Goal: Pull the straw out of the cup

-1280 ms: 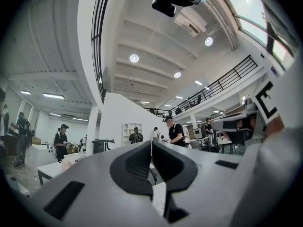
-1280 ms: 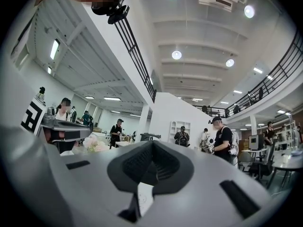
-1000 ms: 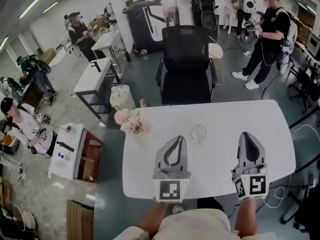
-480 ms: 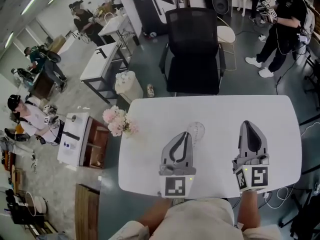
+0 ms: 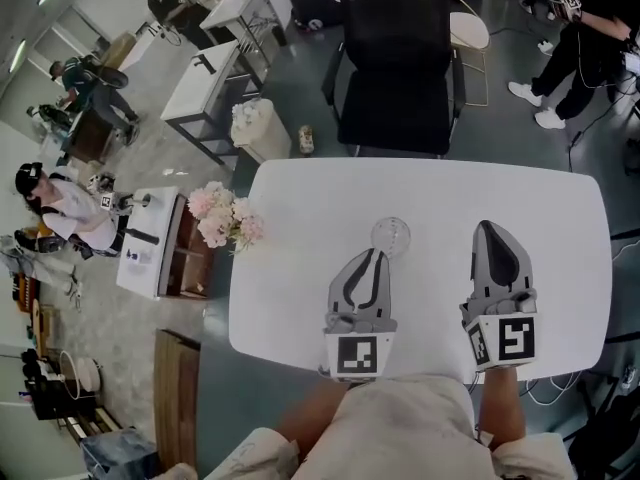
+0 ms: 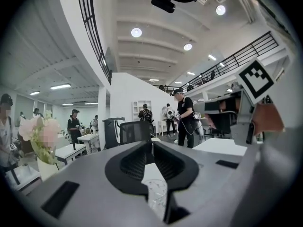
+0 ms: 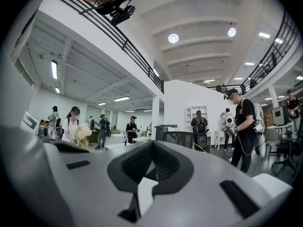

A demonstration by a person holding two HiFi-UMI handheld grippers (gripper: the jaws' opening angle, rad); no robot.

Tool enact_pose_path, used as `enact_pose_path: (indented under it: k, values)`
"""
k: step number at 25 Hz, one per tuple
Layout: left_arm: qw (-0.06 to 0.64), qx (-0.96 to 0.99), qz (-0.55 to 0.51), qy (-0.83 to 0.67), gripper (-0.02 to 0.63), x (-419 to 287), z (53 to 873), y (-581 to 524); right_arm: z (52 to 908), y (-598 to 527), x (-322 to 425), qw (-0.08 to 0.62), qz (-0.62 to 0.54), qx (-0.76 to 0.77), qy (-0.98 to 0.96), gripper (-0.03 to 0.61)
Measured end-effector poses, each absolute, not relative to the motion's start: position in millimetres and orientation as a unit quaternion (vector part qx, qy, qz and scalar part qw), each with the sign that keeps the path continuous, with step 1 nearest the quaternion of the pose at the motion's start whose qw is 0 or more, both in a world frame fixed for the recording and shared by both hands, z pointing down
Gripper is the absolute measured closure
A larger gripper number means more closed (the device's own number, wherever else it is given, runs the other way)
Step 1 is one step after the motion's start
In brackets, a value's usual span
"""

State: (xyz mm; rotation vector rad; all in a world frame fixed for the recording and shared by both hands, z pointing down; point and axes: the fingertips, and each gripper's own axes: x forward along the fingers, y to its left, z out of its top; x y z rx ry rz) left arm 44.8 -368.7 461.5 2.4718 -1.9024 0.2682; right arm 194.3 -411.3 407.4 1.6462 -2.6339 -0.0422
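Note:
A clear glass cup (image 5: 390,236) stands near the middle of the white table (image 5: 300,198); I cannot make out a straw in it. My left gripper (image 5: 377,255) points at the cup from just in front of it, its tip almost at the rim. Its jaws are starting to open, though the tips still look together with nothing between them. In the left gripper view the cup (image 6: 155,195) shows low through the hollow between the jaws of the left gripper (image 6: 152,145). My right gripper (image 5: 487,228) hovers over the table to the cup's right, shut and empty; its tips (image 7: 152,144) meet.
A bunch of pink flowers (image 5: 225,218) stands at the table's left edge. A black office chair (image 5: 400,58) is pushed up to the far side. Several people stand and sit around the room, one at the far right (image 5: 590,38).
Both grippers have moved forward and down over the table. The left one has closed in on the cup, from beside it to just in front of it.

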Motion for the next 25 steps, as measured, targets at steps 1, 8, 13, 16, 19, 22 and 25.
enact_pose_path:
  k: [1,8,13,16,19,22,25]
  values:
    - [0.011,0.788,0.089,-0.609,0.576,46.3,466.9,-369.7,409.9,-413.2,194.5,0.02,-0.012,0.527,-0.849,0.577]
    - [0.048,0.775,0.129,-0.616,0.497,51.2,509.1,-370.3,427.7,-422.2,191.1,0.034,0.002,0.507,-0.861,0.577]
    - [0.066,0.765,0.156,-0.621,0.469,51.6,539.6,-370.9,440.5,-428.2,188.2,0.043,0.01,0.495,-0.868,0.577]
    - [0.078,0.759,0.172,-0.623,0.462,51.8,558.0,-372.2,448.1,-431.7,187.6,0.047,0.014,0.491,-0.87,0.577]
    - [0.09,0.754,0.181,-0.625,0.459,52.5,572.6,-373.0,454.6,-435.2,187.6,0.053,0.018,0.487,-0.872,0.577]
    - [0.101,0.75,0.19,-0.625,0.46,54.9,584.3,-373.6,460.5,-438.3,190.4,0.06,0.023,0.484,-0.873,0.577]
    - [0.11,0.744,0.197,-0.629,0.459,54.5,593.8,-376.6,467.0,-442.7,193.1,0.065,0.027,0.482,-0.874,0.577]
